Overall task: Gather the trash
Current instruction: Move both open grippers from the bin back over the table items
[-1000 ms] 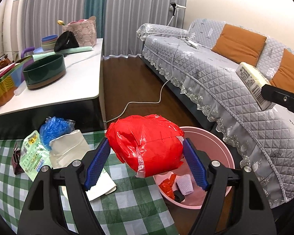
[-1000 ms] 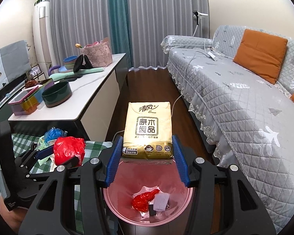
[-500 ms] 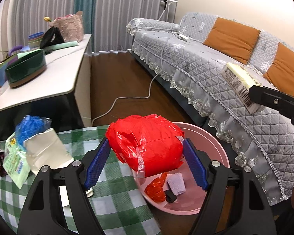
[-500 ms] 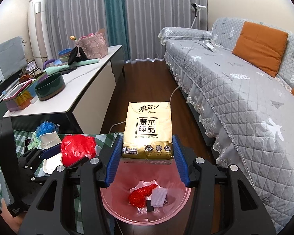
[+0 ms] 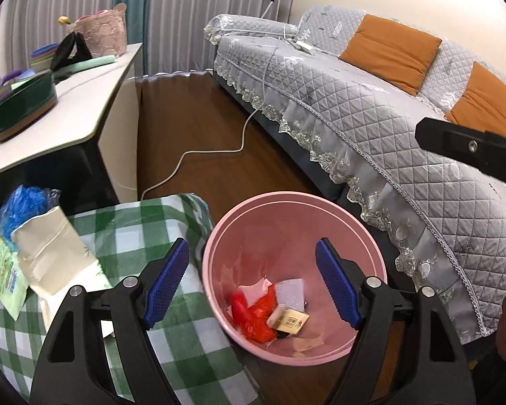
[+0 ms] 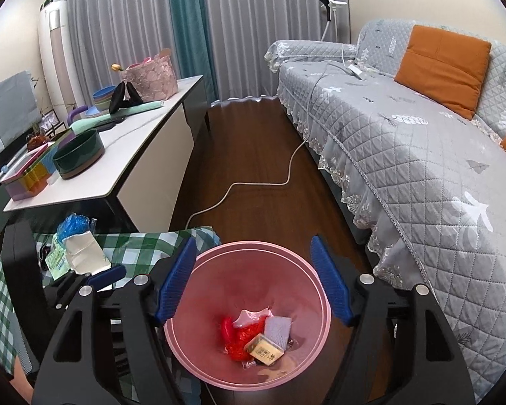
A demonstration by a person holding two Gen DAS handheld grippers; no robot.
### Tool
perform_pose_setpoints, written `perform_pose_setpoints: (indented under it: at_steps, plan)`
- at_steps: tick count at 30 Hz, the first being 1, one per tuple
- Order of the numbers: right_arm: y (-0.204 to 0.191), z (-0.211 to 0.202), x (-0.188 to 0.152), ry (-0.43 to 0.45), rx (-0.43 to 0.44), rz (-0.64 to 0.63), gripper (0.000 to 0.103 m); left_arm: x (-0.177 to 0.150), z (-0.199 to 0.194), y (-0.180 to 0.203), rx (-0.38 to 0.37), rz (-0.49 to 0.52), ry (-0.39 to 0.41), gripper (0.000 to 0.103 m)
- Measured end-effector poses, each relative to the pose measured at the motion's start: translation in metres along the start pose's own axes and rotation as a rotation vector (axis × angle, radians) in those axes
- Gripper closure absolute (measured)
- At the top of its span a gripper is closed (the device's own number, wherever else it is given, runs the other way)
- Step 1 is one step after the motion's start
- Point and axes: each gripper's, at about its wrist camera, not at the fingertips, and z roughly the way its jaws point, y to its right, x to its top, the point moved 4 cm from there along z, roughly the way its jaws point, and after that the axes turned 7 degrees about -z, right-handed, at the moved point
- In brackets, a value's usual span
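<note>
Both my claws hung over the pink bin (image 6: 246,317), pointing down into it. My right claw (image 6: 253,280) was opening, its blue pads spread to either side of the bin's mouth with nothing between them. The tissue pack (image 6: 264,349) lay at the bottom of the bin, below that claw and well clear of its pads, resting against the red bag (image 6: 239,337) and a small pale sponge-like piece (image 6: 278,329). My left claw (image 5: 251,285) stood wide apart too, and empty; its left pad hung over the edge of the checked cloth (image 5: 135,229), its right pad over the bin's far side. From that view the red bag (image 5: 254,314) sat low in the bin, the tissue pack (image 5: 288,319) just beside it.

More trash lay on the bench under the checked cloth, to the left of the bin: a cream pouch (image 5: 50,246), a green-printed wrapper (image 5: 5,273) touching it, and a crumpled blue bag (image 5: 23,206) behind them. The cloth's corner hung right beside the bin's rim. The grey quilted sofa (image 6: 404,155) stood close on the bin's right. Between sofa and white side table (image 6: 141,155) ran a strip of open wooden floor (image 6: 249,155), crossed by a white cable (image 6: 253,185).
</note>
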Motion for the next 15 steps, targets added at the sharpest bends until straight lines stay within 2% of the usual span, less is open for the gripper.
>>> perform_pose_setpoints:
  at_steps: [7,15]
  plan:
    - [-0.012,-0.005,0.004,0.027,0.021,-0.003,0.033,-0.005,-0.029,-0.020,0.035,-0.020,0.029,0.028]
    - [-0.051,-0.014,0.010,0.074,0.073,-0.031,0.034,-0.013,-0.073,-0.065,0.092,-0.072,0.077,0.028]
